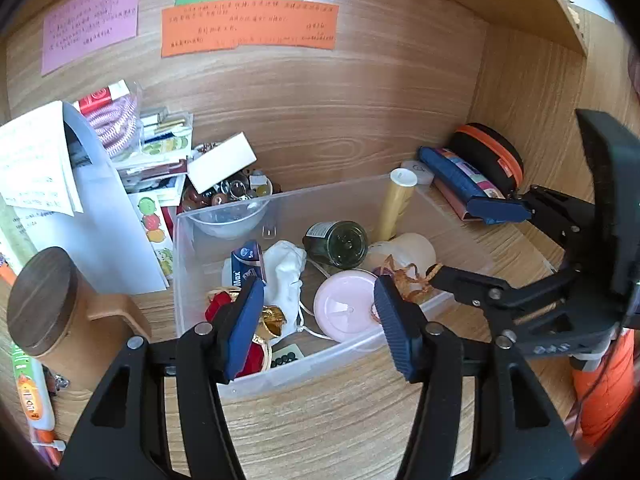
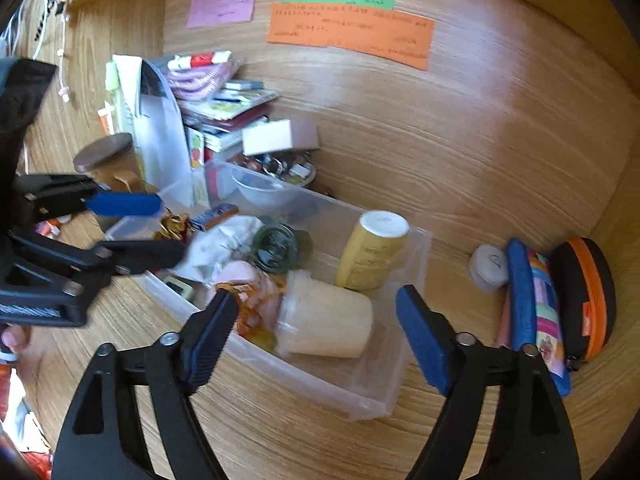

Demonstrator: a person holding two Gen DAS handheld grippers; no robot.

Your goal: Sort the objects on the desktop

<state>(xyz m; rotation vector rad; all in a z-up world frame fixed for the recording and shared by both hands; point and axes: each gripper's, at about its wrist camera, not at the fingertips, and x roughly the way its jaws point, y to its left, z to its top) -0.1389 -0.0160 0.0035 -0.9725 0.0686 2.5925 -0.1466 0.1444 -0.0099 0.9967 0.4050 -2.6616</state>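
Your wooden tabletop (image 1: 320, 420) sits in a wood-panelled nook with pink, green and orange notes (image 1: 248, 28) on the back wall. Your left gripper (image 1: 320, 320) is spread apart and holds nothing, hovering over the near edge of the clear plastic bin (image 1: 224, 384), above a pink lid (image 1: 346, 304). Your right gripper (image 2: 316, 332) is also apart and holds nothing, over the bin's near side, above a pale cup (image 2: 324, 320) lying on its side. A yellow tube (image 2: 372, 252) stands in the bin's far corner. A blue pouch (image 2: 524, 300) and an orange-trimmed case (image 2: 588, 296) lie outside, to the right.
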